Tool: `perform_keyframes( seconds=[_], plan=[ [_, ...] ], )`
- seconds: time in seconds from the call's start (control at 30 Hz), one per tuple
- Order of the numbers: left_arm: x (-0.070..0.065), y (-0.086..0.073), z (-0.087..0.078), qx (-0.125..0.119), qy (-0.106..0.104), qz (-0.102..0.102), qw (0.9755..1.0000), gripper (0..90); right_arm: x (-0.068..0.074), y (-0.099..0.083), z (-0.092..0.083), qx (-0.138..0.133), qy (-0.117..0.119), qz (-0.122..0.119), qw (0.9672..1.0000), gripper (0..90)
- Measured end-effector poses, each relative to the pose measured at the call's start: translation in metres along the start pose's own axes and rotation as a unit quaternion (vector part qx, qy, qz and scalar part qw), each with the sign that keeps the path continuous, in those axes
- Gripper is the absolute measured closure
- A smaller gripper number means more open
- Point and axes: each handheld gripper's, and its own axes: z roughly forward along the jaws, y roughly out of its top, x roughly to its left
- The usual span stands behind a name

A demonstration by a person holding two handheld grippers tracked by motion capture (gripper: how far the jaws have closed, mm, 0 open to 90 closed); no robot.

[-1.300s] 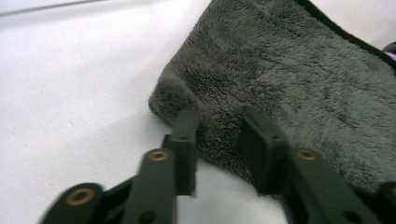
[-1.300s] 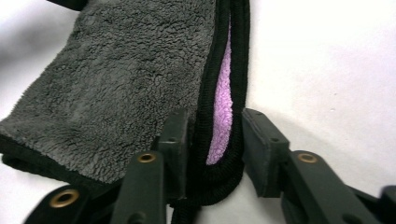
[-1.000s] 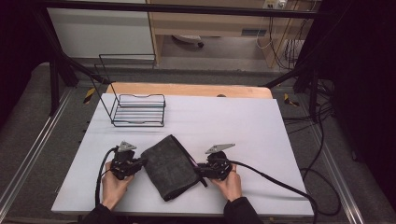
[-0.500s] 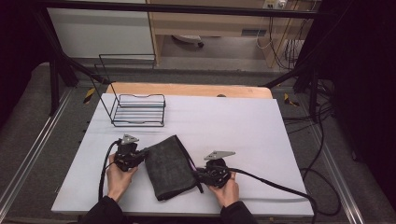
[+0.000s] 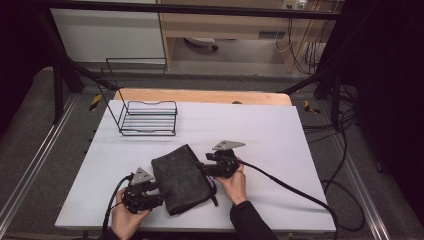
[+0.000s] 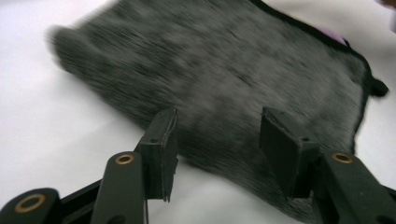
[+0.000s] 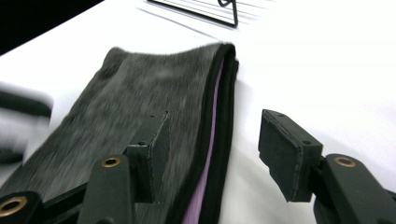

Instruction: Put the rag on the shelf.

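A dark grey felt pouch (image 5: 180,177) with a purple lining lies flat on the white table (image 5: 280,135). My left gripper (image 5: 159,196) sits at its near left corner. In the left gripper view the jaws (image 6: 219,126) have just been opening and stand open, with the pouch's (image 6: 224,70) edge between them and untouched. My right gripper (image 5: 202,167) is at the pouch's far right edge. Its jaws (image 7: 215,123) have also just been opening and stand open astride the zip edge of the pouch (image 7: 140,93), without pressing on it.
A black wire basket (image 5: 149,117) stands at the table's far left. A wooden board (image 5: 200,96) runs along the far edge. The right gripper's cable (image 5: 300,187) trails over the table to the right.
The left gripper has slid towards the near edge, to the pouch's near left corner. The right gripper has moved away from me along the pouch's right edge. The pouch has turned slightly.
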Motion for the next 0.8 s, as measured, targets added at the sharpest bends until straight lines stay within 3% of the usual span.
perform_keyframes(
  seconds=[0.13, 0.27, 0.33, 0.47, 0.57, 0.67, 0.8],
  plan=[
    [0.000, -0.003, 0.004, 0.004, -0.001, 0.002, 1.0000, 47.8, -0.007, 0.012, 0.029, 0.026, 0.001, 0.003, 0.9997, 46.6],
    [0.002, -0.005, 0.004, 0.005, -0.004, -0.003, 1.0000, 50.1, -0.008, 0.013, 0.048, 0.058, 0.012, -0.001, 0.9983, 54.0],
    [0.001, -0.005, 0.005, 0.005, -0.004, 0.000, 1.0000, 51.3, -0.009, 0.013, 0.049, 0.060, 0.023, 0.015, 0.9978, 61.3],
    [0.001, -0.003, 0.007, 0.009, -0.003, 0.002, 1.0000, 52.2, -0.011, 0.013, 0.050, 0.073, 0.038, 0.033, 0.9961, 63.7],
    [0.002, -0.003, 0.007, 0.009, -0.006, 0.001, 0.9999, 52.5, -0.012, 0.013, 0.050, 0.078, 0.047, 0.043, 0.9949, 72.4],
    [0.003, -0.003, 0.007, 0.008, -0.009, 0.003, 0.9999, 52.6, -0.010, 0.014, 0.047, 0.073, 0.038, 0.039, 0.9958, 79.8],
    [0.004, -0.003, 0.006, 0.001, -0.012, 0.003, 0.9999, 52.5, -0.006, 0.015, 0.041, 0.062, 0.017, 0.042, 0.9970, 81.8]
  ],
)
